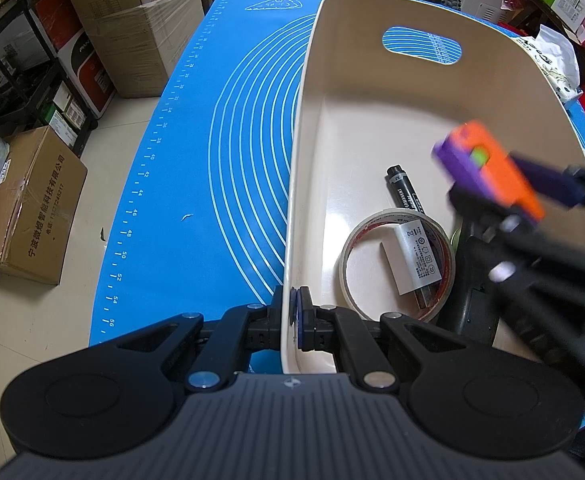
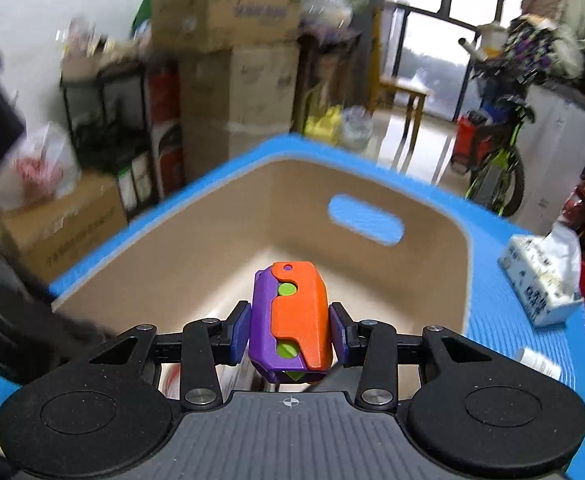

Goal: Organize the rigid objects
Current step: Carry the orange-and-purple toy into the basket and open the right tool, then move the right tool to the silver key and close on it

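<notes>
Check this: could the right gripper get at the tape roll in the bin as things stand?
Probably not: the right gripper is shut on the orange and purple toy, so its jaws are full. The tape roll lies uncovered in the bin.

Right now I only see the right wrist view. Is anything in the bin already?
Observer: Yes, a tape roll lies on the floor of the bin.
Operator: Anything else?
Observer: A black marker, overlapping the roll.
Operator: Is anyone holding the bin?
Observer: The left gripper is shut on its near rim.
</notes>
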Tool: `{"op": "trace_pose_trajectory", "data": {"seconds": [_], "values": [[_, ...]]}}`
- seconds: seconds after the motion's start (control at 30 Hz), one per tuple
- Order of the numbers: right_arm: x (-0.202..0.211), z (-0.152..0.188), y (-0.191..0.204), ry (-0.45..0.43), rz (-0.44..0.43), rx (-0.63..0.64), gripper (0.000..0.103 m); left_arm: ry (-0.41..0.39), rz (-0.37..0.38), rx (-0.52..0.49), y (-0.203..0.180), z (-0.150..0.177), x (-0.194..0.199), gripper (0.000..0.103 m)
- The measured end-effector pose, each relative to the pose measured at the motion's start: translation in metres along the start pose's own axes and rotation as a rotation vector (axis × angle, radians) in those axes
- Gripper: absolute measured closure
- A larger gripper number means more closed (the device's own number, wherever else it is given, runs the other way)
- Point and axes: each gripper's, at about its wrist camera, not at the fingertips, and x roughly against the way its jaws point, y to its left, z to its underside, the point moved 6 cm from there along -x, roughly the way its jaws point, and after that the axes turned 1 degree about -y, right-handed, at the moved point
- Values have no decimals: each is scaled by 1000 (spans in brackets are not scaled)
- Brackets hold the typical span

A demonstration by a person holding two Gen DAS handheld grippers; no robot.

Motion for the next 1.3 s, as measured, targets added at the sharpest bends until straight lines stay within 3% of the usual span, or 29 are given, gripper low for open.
{"op": "trace_pose_trajectory", "data": {"seconds": [0.17,0.33,0.47,0.7,1.0,1.13,1.3], "values": [[-19,15,8,147,3,27,56,-2,0,0,0,-1,1,97],[-25,23,11,232,4,44,56,-3,0,0,-1,-1,1,97],[-24,26,7,239,3,31,56,-4,-1,0,-1,-2,2,97],[-9,25,-5,174,-14,-22,54,-2,-4,-2,-1,-2,2,97],[54,23,-38,-14,-20,-122,53,-2,-3,1,0,-2,3,97],[83,21,-65,-82,21,-170,53,-2,-4,1,-1,-2,3,97],[101,38,-99,-75,103,-208,53,-3,-3,0,-1,-2,3,97]]}}
